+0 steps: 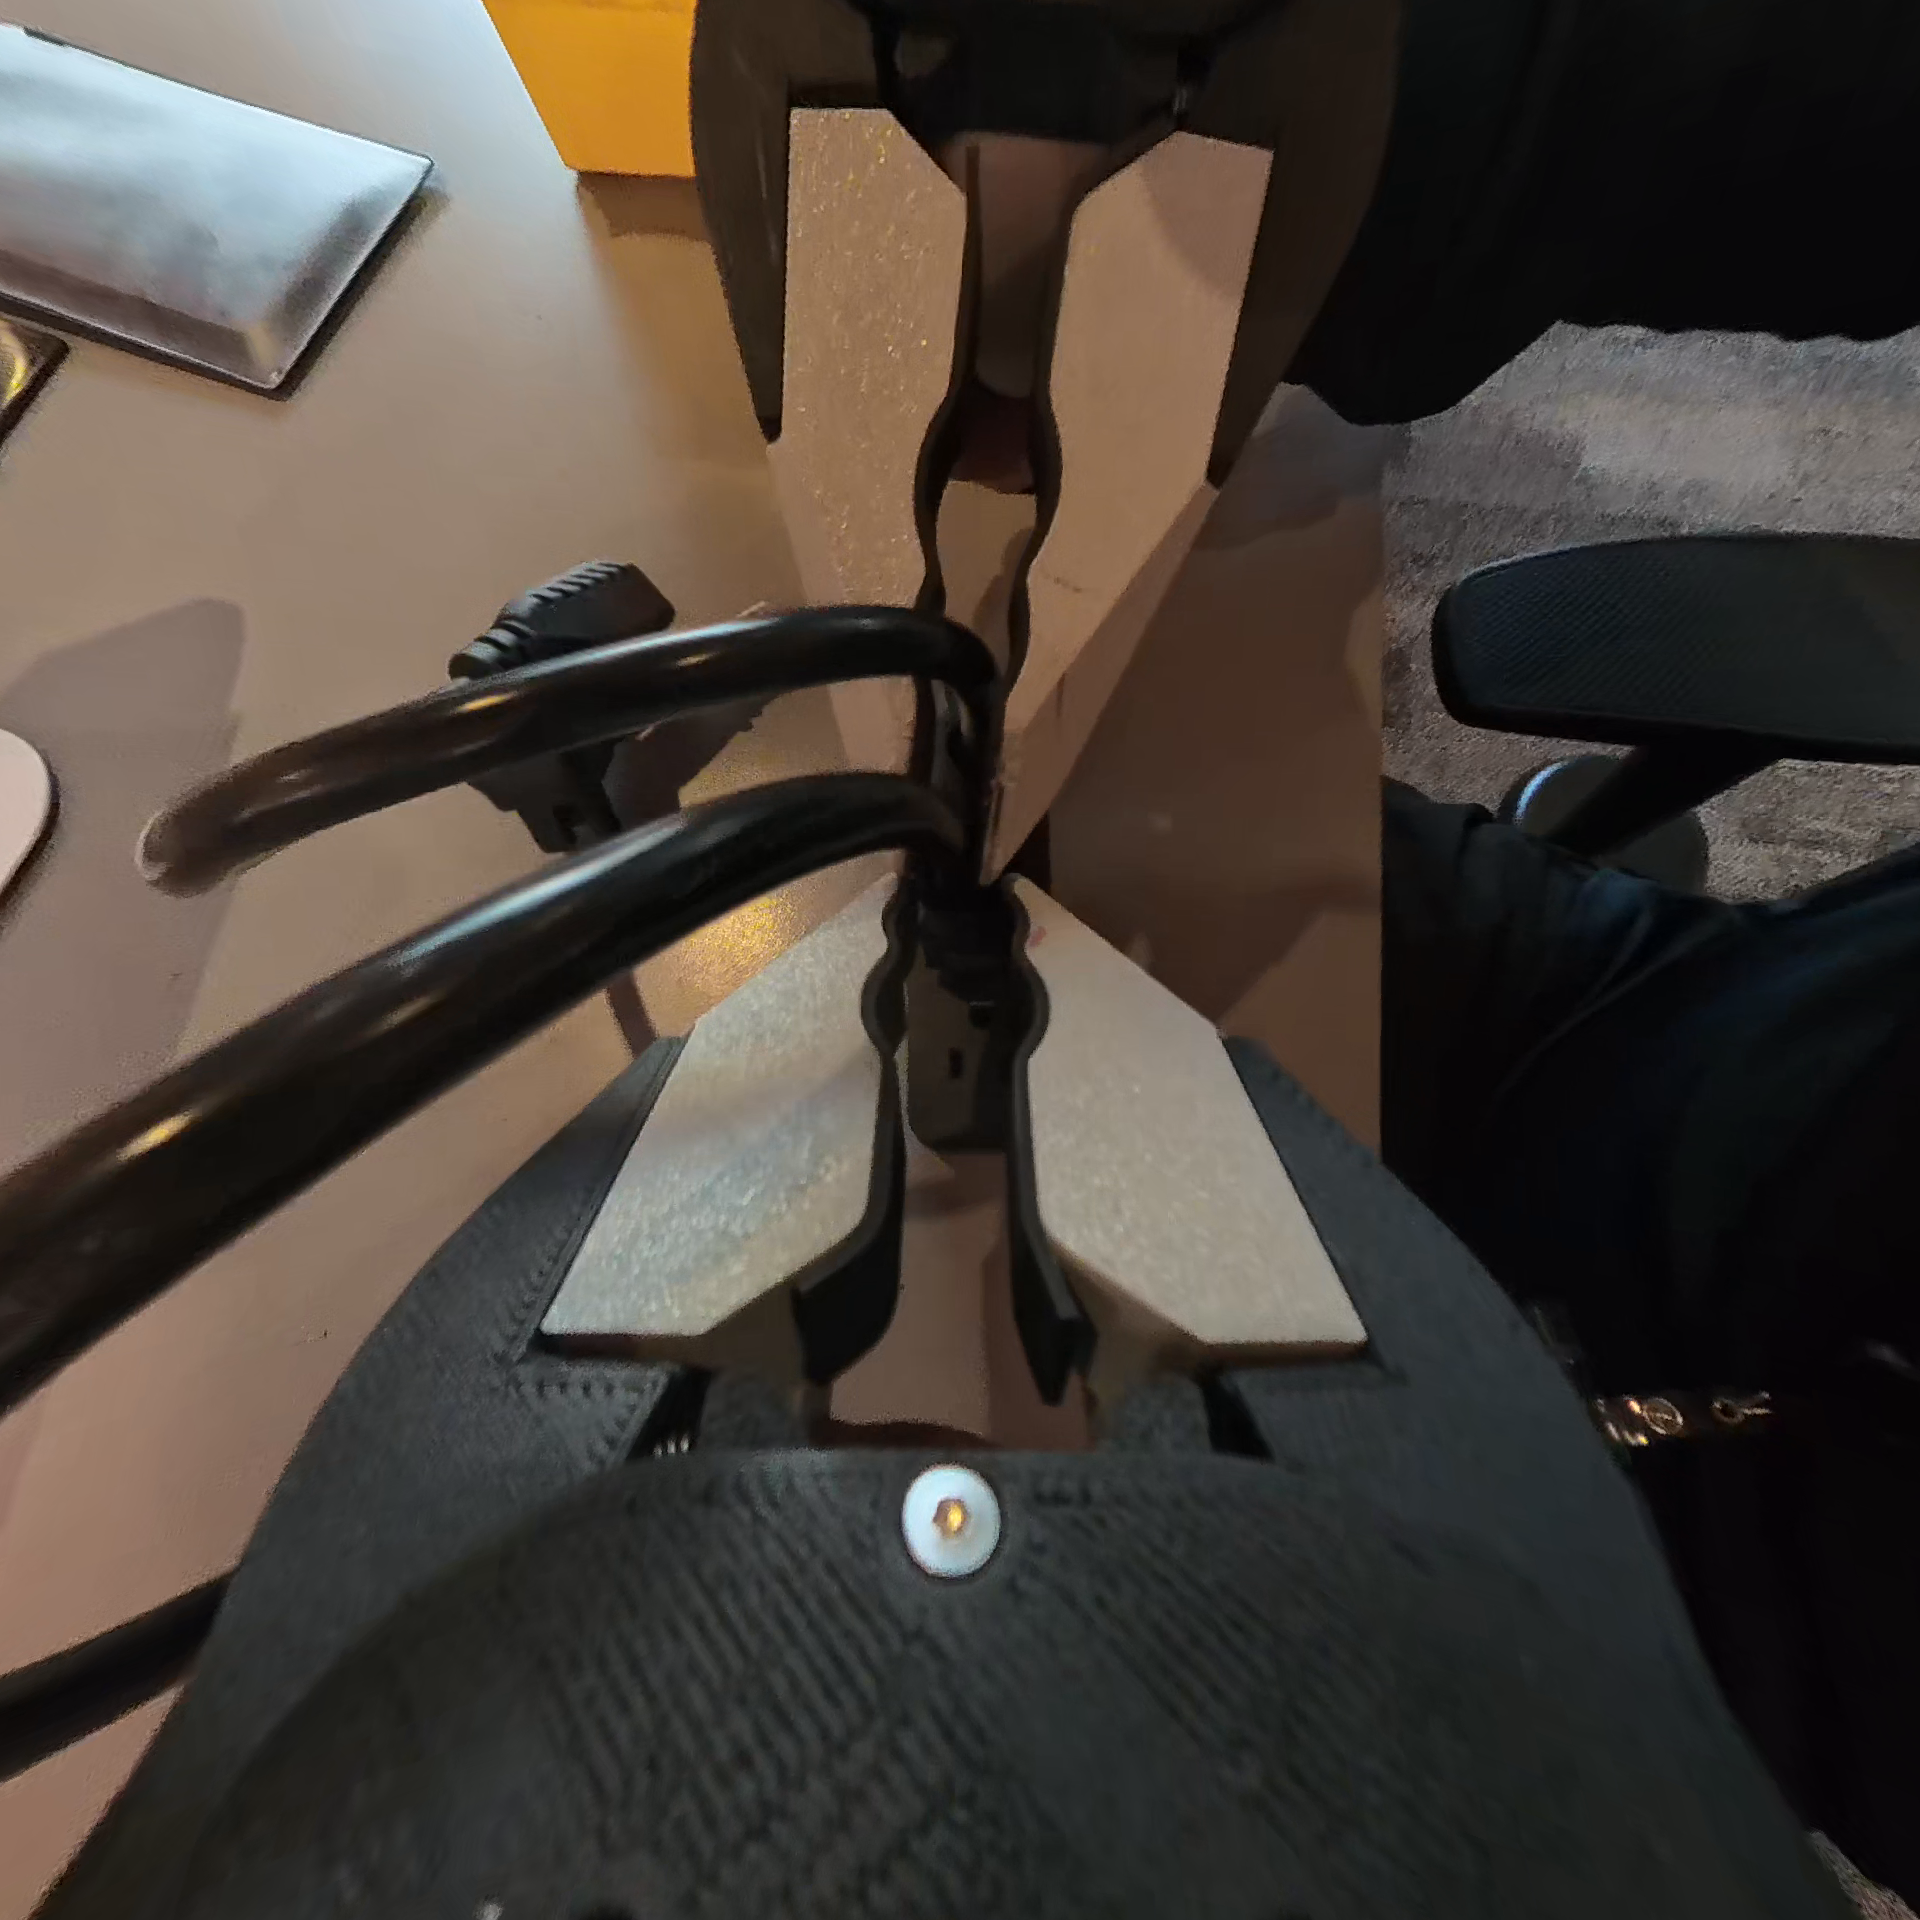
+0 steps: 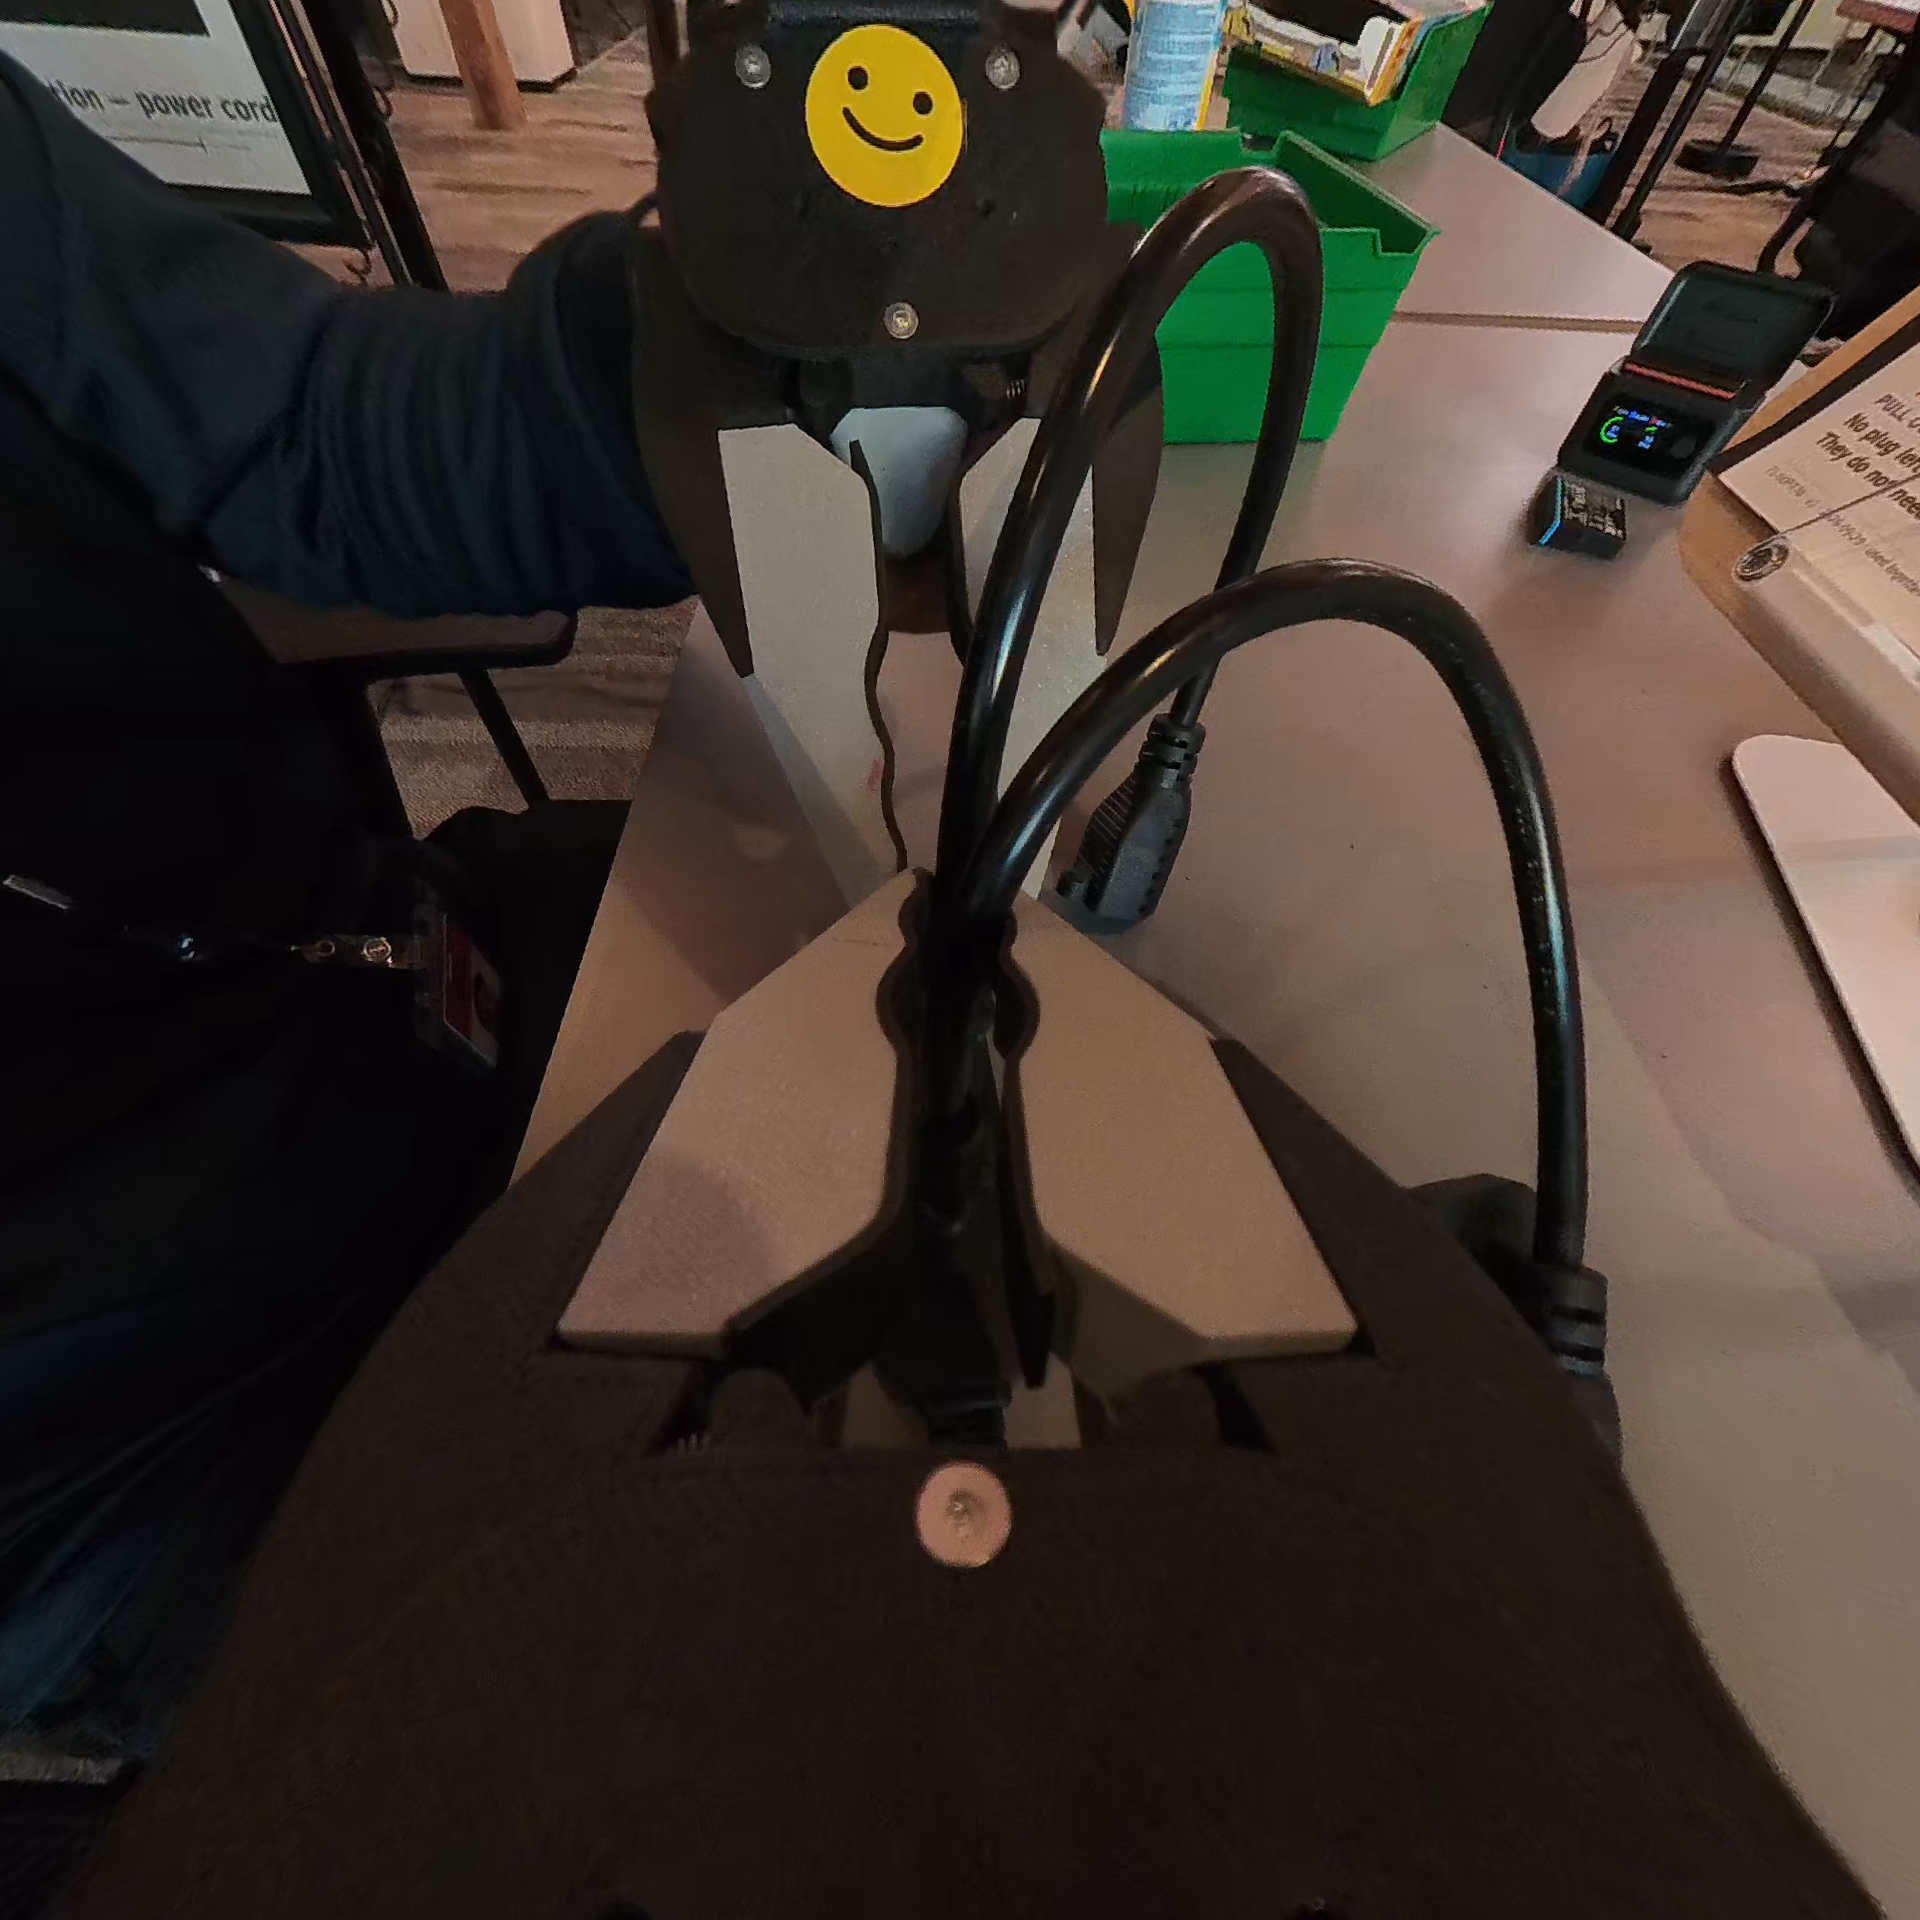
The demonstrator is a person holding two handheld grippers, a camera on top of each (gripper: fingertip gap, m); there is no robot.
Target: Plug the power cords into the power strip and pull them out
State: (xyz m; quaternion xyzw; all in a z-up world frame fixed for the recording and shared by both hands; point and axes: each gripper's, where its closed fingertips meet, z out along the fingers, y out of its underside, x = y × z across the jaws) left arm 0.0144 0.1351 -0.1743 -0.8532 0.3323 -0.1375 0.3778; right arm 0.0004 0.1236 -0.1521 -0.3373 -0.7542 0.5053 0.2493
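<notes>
My left gripper (image 1: 956, 894) and right gripper (image 2: 966, 904) face each other tip to tip above the table's (image 2: 1351, 1039) near edge. Each is shut on black power cord. A black connector (image 1: 951, 1049) sits between my left fingers. Two cord loops (image 1: 520, 707) (image 1: 520, 935) arc out from where the tips meet. One loop (image 2: 1278, 312) ends in a loose plug (image 2: 1138, 831) (image 1: 561, 665) lying on the table. The other loop (image 2: 1455, 665) runs down to a cord end (image 2: 1574, 1320) beside my right gripper. The power strip is in neither view.
A silver flat plate (image 1: 187, 208) and a yellow box (image 1: 603, 73) lie farther off on the table. Green bins (image 2: 1205, 384), a small black device with a screen (image 2: 1662, 416), a paper-topped cardboard box (image 2: 1829, 520) and a white flat object (image 2: 1849, 883) stand around. A chair armrest (image 1: 1683, 634) is off the table edge. Left and right tips are no more than a few centimetres apart. From either gripper's tips it is about 35 cm to the white flat object (image 2: 1849, 883).
</notes>
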